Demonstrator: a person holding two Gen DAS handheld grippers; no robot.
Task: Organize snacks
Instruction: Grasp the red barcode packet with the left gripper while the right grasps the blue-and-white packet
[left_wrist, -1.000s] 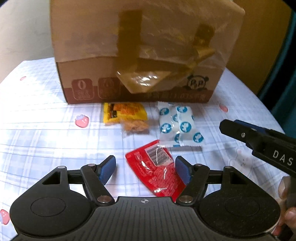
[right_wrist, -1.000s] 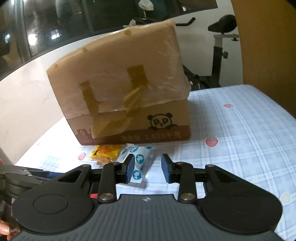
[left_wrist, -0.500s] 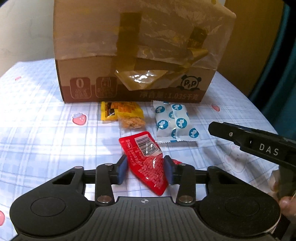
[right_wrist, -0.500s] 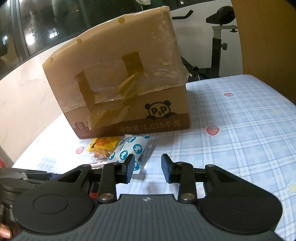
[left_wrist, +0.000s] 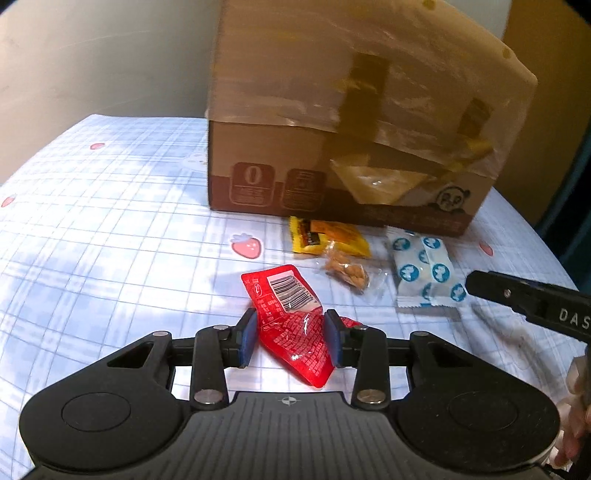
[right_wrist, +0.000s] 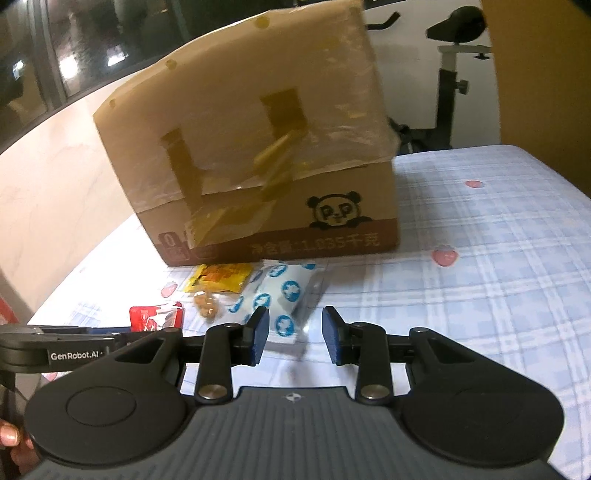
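My left gripper (left_wrist: 290, 338) is shut on a red snack packet (left_wrist: 291, 317) and holds it just above the tablecloth. The red packet also shows in the right wrist view (right_wrist: 155, 317). A yellow snack packet (left_wrist: 327, 240) with a clear end full of nuts and a white packet with blue dots (left_wrist: 424, 271) lie in front of a taped cardboard box (left_wrist: 351, 147). My right gripper (right_wrist: 293, 341) is open and empty, just short of the white packet (right_wrist: 284, 299). The yellow packet (right_wrist: 218, 280) lies left of it, by the box (right_wrist: 258, 166).
A blue checked tablecloth (left_wrist: 110, 221) with strawberry prints covers the table. An exercise bike (right_wrist: 450, 74) stands behind the table. A brown panel (right_wrist: 535, 74) rises at the right, and dark windows at the left.
My left gripper closed on the red packet, lifted it off the cloth and swung left. My right gripper moved closer to the white packet.
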